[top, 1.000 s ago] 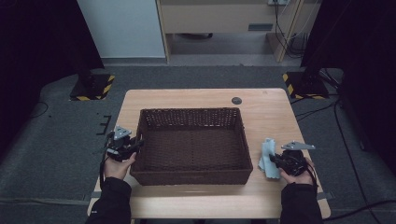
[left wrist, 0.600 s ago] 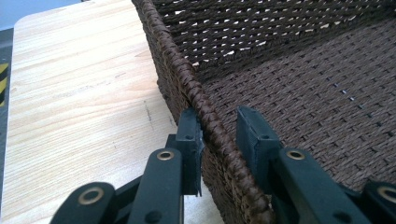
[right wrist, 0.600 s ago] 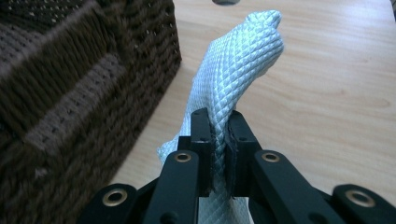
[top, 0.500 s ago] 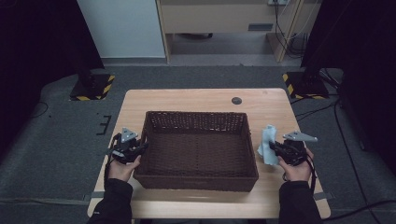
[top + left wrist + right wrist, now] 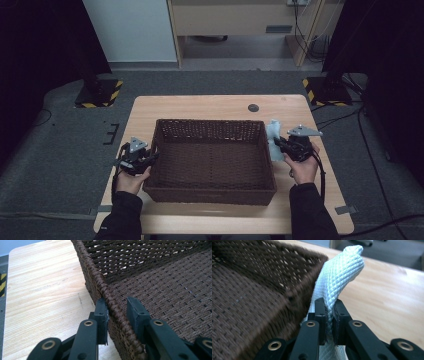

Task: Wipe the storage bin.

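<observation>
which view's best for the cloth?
Right gripper view: the pale cloth sits close up, pinched between the right gripper's jaws. High view shows it small beside the basket.

There are no words, numbers or brand names to read anywhere here. The only signs are yellow and black warning stripes. They are on two dark floor stands, one stand (image 5: 98, 94) past the left side of the tabletop and one stand (image 5: 326, 89) past the right side.
</observation>
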Available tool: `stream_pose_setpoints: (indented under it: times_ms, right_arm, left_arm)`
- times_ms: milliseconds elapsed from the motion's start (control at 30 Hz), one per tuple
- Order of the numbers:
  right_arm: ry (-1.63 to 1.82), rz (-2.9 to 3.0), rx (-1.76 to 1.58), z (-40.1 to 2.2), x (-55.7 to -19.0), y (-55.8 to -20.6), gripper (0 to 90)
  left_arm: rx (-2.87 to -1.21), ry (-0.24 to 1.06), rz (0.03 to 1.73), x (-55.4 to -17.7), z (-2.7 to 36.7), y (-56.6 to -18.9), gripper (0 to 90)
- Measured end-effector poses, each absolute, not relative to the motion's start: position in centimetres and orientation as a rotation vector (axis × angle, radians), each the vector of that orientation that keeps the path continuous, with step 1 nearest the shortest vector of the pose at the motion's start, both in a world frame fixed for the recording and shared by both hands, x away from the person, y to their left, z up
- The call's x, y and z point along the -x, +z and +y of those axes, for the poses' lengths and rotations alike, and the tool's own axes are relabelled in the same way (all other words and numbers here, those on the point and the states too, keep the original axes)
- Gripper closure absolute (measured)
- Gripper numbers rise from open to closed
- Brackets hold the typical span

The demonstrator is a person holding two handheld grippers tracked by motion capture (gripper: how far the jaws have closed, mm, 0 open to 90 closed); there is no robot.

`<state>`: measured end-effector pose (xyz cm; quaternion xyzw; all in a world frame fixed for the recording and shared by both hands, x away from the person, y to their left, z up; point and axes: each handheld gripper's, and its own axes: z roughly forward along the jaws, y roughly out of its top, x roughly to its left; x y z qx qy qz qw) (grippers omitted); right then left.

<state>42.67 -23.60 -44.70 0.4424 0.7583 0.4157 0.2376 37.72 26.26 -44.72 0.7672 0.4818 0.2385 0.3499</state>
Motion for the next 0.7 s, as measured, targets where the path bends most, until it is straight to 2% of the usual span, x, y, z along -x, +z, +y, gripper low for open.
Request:
stream_pose_setpoints:
  times_ms: [133, 567, 700]
  right_arm:
    - [1.179, 2.078, -1.174, -23.0, -43.4, -44.7, 84.8]
    - [0.965, 2.312, -1.294, -22.0, -45.3, -49.3, 84.9]
    - [1.013, 2.299, -1.371, -22.5, -45.5, -50.3, 85.0]
  left_arm:
    - [-1.988, 0.619, 1.248, -37.7, 26.3, -44.7, 70.2]
    - [-1.989, 0.624, 1.252, -37.7, 26.2, -44.7, 70.5]
    - [-1.989, 0.623, 1.253, -37.7, 26.2, -44.7, 70.5]
